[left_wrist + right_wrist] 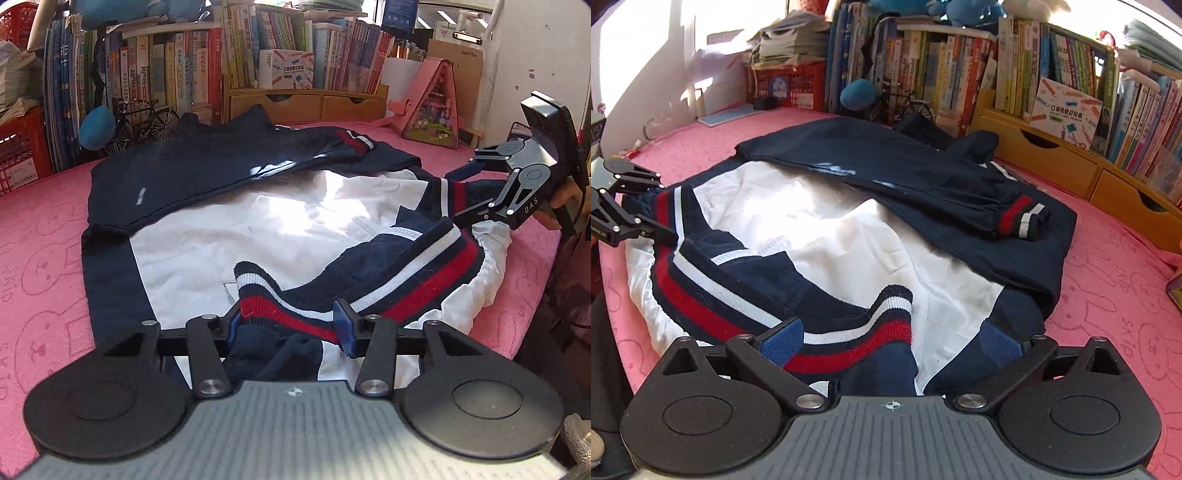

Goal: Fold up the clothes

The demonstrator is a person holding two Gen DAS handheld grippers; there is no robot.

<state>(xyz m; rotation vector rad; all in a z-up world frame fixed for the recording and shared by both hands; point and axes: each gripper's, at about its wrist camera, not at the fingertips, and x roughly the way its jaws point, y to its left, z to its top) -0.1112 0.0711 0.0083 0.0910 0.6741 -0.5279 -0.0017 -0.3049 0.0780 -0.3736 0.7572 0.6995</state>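
So the jacket [258, 221] (navy and white, with red/white/navy ribbed trim) is spread out on the pink bunny-print cover [44, 266], white lining facing up in the middle. One navy sleeve [942, 192] is folded across the far half, its striped cuff [1021, 218] lying on top of the navy panel.

The left tongs [290, 323] sit at the near edge of the jacket with the blue pads spread, and the ribbed striped hem [406, 273] bunched up between them. From the right wrist view you can see the same tongs [655, 210] out at the jacket's side, straddling that striped band.

The right tongs [890, 341] are likewise spread wide with striped ribbing and navy fabric between the pads; I can't tell if either pair actually pinches the cloth. Behind it all there's a bookshelf [207, 62] and a little model bicycle [144, 118].
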